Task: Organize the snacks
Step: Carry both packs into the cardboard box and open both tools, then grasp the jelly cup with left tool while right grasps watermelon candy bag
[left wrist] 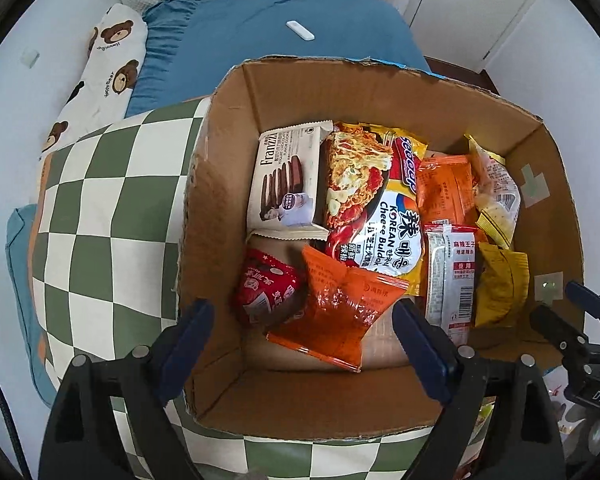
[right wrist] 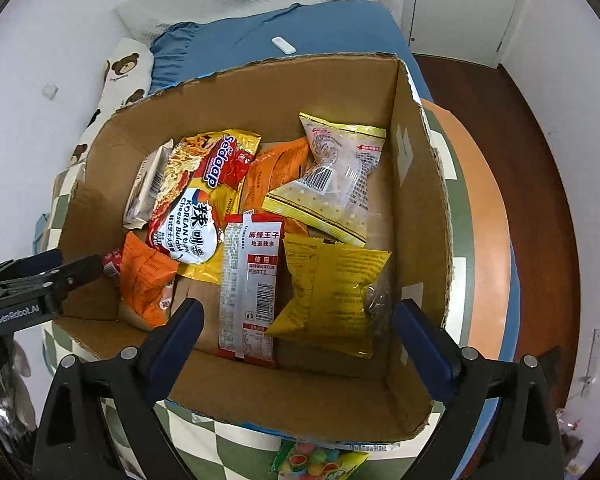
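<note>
Snacks sit loose in an open cardboard box (left wrist: 220, 208) on a green-checked blanket (left wrist: 112, 208) on the bed. All film pouches: light, crinkly, slippery, partly air-filled, so they'll squash and slide rather than resist

Grab points, my read:
- orange packet (left wrist: 336, 312) nearest the left gripper (left wrist: 304, 348): pinch the crimped end seal, not the puffed middle
- Sedaap Korean cheese buldak noodle pack (left wrist: 384, 216): brittle block inside, take it by an edge seam, don't crush
- Franzzi biscuit pack (left wrist: 288, 184): stiffest item, breakable, grip across the short side
- red-and-white spicy strip pack (right wrist: 252, 280) and mustard-yellow bag (right wrist: 336, 292), both under the right gripper (right wrist: 296, 344): flat, take a top corner

Both sets of fingers are spread wide and empty, hovering over the box's near wall; neither touches a snack

Hard to read:
- small red packet (left wrist: 264, 292) is half under the orange one, label unclear
- second orange packet (left wrist: 444, 188) and pale yellow-trimmed bag (right wrist: 340, 176) overlap, so lower layers are hidden
- a colourful candy bag (right wrist: 316, 460) outside the box is cut off by the frame edge
- box floor mostly covered, can't tell if anything lies beneath
</note>
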A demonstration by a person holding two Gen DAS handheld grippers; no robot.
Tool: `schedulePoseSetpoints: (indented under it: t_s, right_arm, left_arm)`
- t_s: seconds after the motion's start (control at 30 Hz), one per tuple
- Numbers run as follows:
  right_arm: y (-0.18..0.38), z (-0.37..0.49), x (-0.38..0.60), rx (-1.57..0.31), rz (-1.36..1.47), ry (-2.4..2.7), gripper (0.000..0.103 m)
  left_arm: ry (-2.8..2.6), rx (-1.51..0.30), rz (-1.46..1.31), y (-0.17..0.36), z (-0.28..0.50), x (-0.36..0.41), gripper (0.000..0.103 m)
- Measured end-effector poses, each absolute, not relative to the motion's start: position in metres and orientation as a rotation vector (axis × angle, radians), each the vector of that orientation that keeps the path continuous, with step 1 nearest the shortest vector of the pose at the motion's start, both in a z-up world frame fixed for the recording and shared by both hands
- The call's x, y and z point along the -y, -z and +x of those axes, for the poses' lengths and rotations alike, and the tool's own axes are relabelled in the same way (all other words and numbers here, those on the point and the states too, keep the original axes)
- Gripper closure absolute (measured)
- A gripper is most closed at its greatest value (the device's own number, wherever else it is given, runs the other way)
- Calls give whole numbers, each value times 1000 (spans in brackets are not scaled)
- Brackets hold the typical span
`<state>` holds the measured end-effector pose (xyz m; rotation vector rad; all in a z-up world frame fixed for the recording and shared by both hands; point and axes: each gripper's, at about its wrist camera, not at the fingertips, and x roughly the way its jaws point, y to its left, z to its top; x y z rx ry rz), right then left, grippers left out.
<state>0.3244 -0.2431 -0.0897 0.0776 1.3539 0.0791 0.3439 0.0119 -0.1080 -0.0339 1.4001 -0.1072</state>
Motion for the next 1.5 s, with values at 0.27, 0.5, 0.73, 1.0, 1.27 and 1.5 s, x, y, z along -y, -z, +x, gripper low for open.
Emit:
schedulePoseSetpoints:
  t_s: [0.27, 0.5, 0.73, 1.0, 1.27, 1.5]
  right_arm:
    - [91, 315, 234, -1340, 76, -76, 5]
    - [70, 299, 231, -1267, 59, -65, 5]
    - [41, 270, 223, -1169, 14, -54, 5]
    - [8, 232, 223, -1081, 33, -68, 5]
    - [-14, 201, 228, -1027, 79, -75, 5]
    - [20, 181, 252, -1097, 175, -57, 9]
  left_arm:
    - [91, -1344, -33, 98, 331, -13, 12]
    - [94, -1277, -43, 82, 311, -13, 12]
    - [86, -1171, -16, 56, 282, -12, 12]
    - [87, -1070, -10, 23, 242, -16, 12]
    - [107, -1017, -30, 0, 210, -16, 12]
    - [97, -1099, 1, 38, 193, -14, 12]
